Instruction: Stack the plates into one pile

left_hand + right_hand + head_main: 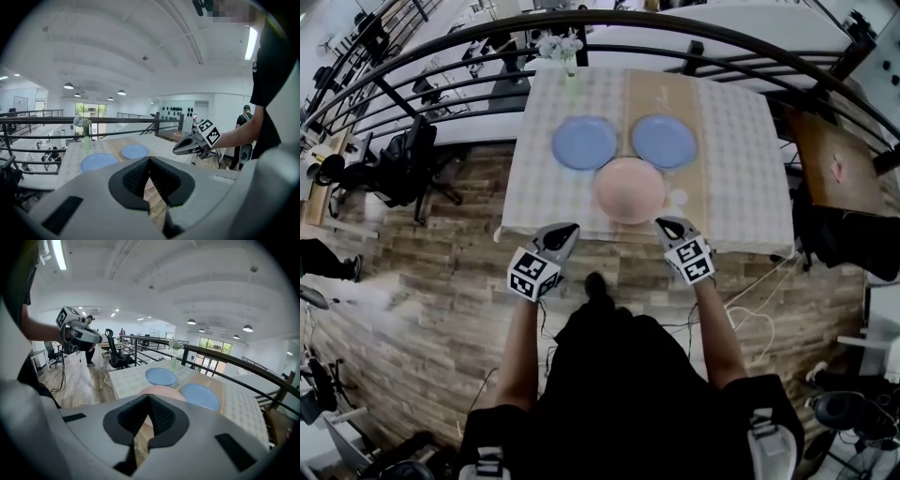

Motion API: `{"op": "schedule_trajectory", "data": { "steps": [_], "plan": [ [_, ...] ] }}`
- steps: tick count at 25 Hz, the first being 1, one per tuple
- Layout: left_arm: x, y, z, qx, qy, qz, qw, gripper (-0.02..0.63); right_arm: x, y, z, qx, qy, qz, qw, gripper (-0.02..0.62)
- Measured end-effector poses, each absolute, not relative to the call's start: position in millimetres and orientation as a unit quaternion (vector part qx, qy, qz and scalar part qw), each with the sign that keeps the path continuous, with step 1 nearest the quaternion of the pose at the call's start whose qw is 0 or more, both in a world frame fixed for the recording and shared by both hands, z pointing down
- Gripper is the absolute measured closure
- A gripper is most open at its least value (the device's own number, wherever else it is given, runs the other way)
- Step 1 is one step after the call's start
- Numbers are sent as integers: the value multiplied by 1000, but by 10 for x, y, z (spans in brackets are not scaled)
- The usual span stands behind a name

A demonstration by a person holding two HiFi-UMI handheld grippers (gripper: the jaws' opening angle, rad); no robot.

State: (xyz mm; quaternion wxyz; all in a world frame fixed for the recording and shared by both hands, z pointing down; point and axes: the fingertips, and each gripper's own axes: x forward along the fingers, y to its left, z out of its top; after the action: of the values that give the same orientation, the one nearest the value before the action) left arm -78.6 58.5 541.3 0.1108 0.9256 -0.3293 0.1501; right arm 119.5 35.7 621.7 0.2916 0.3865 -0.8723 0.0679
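Observation:
Three plates lie apart on the checked tablecloth: two blue plates side by side at the back, and a pink plate nearer me, between them. My left gripper and right gripper hover just short of the table's near edge, on either side of the pink plate, both shut and holding nothing. The left gripper view shows the blue plates ahead. From the right gripper, the pink plate is closest.
A vase of white flowers stands at the table's far edge, against a black railing. A small white disc lies right of the pink plate. An office chair is left of the table, a brown side table right. Cables trail on the floor.

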Motion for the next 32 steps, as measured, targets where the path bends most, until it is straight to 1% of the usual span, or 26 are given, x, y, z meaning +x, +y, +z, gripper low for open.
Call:
{"op": "schedule_trajectory", "data": {
  "steps": [8, 17, 24, 32],
  "plan": [
    [-884, 124, 5434, 928, -322, 153, 112, 604, 1127, -35, 6357, 401, -866, 93, 283, 597],
    [-1045, -348, 5452, 932, -307, 159, 110, 604, 939, -406, 6463, 407, -858, 99, 296, 597],
    [-1250, -526, 5445, 936, -303, 153, 97, 604, 764, -394, 6716, 410, -851, 124, 304, 597],
    [-1481, -486, 5552, 936, -298, 160, 100, 604, 530, -343, 6941, 397, -848, 120, 329, 597]
  ]
}}
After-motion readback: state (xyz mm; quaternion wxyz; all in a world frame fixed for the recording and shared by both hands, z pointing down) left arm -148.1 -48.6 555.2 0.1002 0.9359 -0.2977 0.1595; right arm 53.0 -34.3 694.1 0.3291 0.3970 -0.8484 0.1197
